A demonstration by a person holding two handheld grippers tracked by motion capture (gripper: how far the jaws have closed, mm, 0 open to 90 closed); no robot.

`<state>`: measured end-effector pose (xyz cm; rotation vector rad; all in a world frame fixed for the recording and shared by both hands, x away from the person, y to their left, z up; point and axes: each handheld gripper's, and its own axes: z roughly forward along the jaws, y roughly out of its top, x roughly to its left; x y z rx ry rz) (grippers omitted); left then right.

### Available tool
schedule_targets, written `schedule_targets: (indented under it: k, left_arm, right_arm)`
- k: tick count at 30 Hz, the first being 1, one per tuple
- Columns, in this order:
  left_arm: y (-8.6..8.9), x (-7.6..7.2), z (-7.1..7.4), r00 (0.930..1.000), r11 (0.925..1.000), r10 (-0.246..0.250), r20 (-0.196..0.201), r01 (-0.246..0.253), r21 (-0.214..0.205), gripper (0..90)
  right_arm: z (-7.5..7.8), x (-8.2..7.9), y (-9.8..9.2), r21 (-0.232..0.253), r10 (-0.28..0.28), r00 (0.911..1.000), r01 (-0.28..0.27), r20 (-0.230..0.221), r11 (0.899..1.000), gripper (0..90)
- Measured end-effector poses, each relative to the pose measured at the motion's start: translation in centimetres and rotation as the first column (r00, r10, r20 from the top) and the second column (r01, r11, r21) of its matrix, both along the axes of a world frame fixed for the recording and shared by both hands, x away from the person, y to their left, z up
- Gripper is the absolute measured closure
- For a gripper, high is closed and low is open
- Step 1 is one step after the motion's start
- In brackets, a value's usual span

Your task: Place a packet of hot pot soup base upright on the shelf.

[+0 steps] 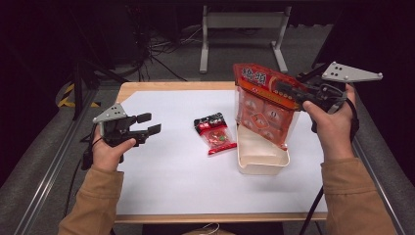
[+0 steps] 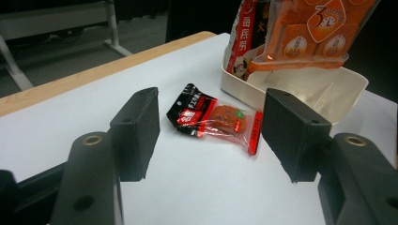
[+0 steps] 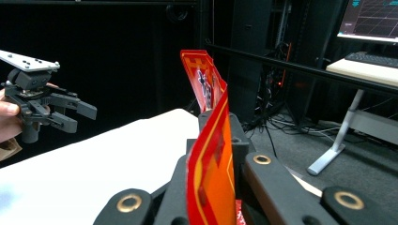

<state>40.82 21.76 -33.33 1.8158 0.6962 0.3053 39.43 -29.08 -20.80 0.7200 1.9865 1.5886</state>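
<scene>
Orange bag (image 1: 264, 105) is held by its top edge in the right hand-held gripper (image 1: 293, 93), whose jaws are clamped tight on the sealed strip; its lower end hangs into a cream box (image 1: 262, 156) on the white tabletop (image 1: 171, 171). Besides the bag's lower end, bare inner walls are seen in the box. A small red and black packet (image 1: 215, 133) lies flat just left of the box, apart from it. The left hand-held gripper (image 1: 147, 125) is held well to the left with jaws partly open and nothing between them, pointed toward the packet
</scene>
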Motion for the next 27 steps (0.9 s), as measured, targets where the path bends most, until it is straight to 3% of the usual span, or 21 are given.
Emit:
schedule_targets:
  k: [27]
  left_arm:
    - [0.0,0.4,-0.5,0.9999,1.0,0.004,-0.016,-0.004,-0.001,37.2]
  right_arm:
    - [-4.2,1.3,-0.9,-0.014,-0.053,0.9982,0.053,-0.027,0.998,89.8]
